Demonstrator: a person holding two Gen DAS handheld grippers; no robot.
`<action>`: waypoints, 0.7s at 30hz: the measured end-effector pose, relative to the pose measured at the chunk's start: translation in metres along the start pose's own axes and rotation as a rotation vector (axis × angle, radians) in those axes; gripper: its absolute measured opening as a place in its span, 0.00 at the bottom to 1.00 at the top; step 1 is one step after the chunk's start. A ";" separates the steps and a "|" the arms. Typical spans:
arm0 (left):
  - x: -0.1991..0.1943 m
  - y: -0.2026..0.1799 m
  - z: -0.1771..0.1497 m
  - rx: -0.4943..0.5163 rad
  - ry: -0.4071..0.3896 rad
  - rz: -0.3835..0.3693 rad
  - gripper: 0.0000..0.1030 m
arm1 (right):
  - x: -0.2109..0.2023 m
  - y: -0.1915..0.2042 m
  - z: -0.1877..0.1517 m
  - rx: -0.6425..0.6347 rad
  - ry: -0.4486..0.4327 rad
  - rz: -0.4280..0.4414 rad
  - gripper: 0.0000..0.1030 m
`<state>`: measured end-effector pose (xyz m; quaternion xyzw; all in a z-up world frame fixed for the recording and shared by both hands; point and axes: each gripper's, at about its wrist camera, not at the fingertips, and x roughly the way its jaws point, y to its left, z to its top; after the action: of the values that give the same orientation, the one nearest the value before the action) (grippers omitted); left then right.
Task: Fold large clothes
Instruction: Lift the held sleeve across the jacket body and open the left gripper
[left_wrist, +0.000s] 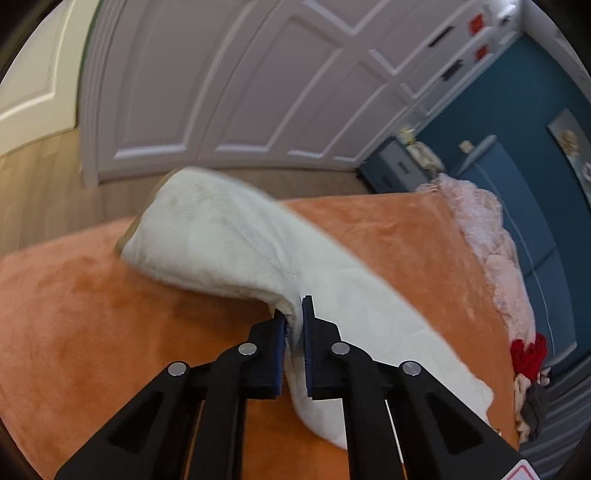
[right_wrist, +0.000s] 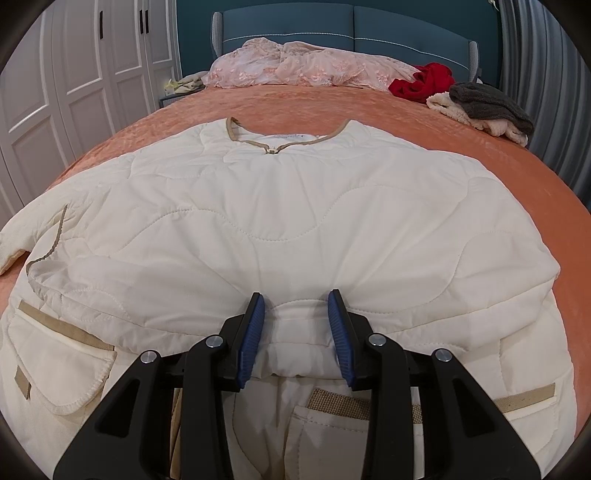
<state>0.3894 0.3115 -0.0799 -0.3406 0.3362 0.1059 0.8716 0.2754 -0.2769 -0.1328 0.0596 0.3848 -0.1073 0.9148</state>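
A large cream quilted jacket (right_wrist: 288, 221) lies spread on the orange bedspread (right_wrist: 369, 107), collar at the far end, tan-trimmed pockets near me. My right gripper (right_wrist: 297, 332) is open, its blue pads on either side of a thick fold of the jacket, just above it. In the left wrist view my left gripper (left_wrist: 294, 328) is shut on the jacket's sleeve (left_wrist: 221, 240) and holds it lifted above the bedspread (left_wrist: 92, 295). The sleeve's cuff end hangs free on the far side, blurred.
A pink lace cover (right_wrist: 303, 66) lies at the headboard (right_wrist: 351, 26). A red garment (right_wrist: 421, 85) and a grey-and-cream pile (right_wrist: 487, 107) sit at the far right of the bed. White wardrobe doors (left_wrist: 240, 92) and wooden floor (left_wrist: 33, 192) lie left of the bed.
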 end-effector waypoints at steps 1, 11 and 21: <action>-0.017 -0.018 -0.001 0.053 -0.030 -0.025 0.04 | -0.001 0.000 0.000 0.001 -0.002 0.001 0.33; -0.128 -0.267 -0.091 0.551 -0.115 -0.374 0.04 | -0.053 -0.018 0.005 0.104 -0.165 -0.030 0.62; -0.109 -0.387 -0.297 0.865 0.149 -0.502 0.05 | -0.097 -0.078 -0.017 0.248 -0.175 0.034 0.65</action>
<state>0.3153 -0.1695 0.0329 -0.0254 0.3185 -0.2805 0.9051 0.1788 -0.3348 -0.0769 0.1688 0.2862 -0.1434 0.9322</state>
